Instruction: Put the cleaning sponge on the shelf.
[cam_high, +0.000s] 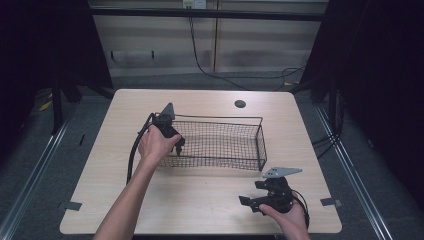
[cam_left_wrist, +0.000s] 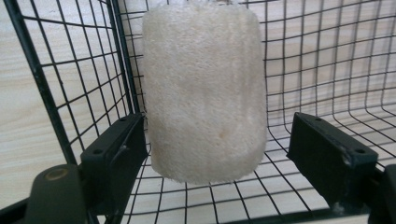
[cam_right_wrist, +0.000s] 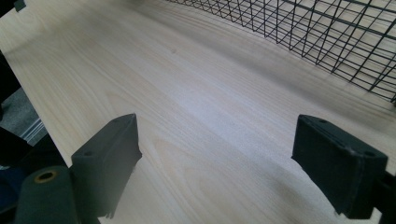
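A pale, fibrous loofah sponge (cam_left_wrist: 203, 88) stands on end in the left end of a black wire basket (cam_left_wrist: 42, 79). My left gripper (cam_left_wrist: 217, 126) is open around it. The left jaw touches the sponge's side and the right jaw stands a little clear of it. From the high view, the left gripper (cam_high: 177, 145) reaches down over the basket's (cam_high: 235, 120) front left corner, and the hand hides the sponge. My right gripper (cam_high: 251, 194) is held low over the table's front right, open, with nothing between its jaws (cam_right_wrist: 217, 126).
The basket sits mid-table on a light wooden table (cam_high: 210, 200). A round dark cable hole (cam_high: 240, 104) lies behind the basket. Bare tabletop lies between the basket's front wall (cam_right_wrist: 327, 42) and the right gripper. The left gripper's cable (cam_high: 132, 155) loops beside the basket.
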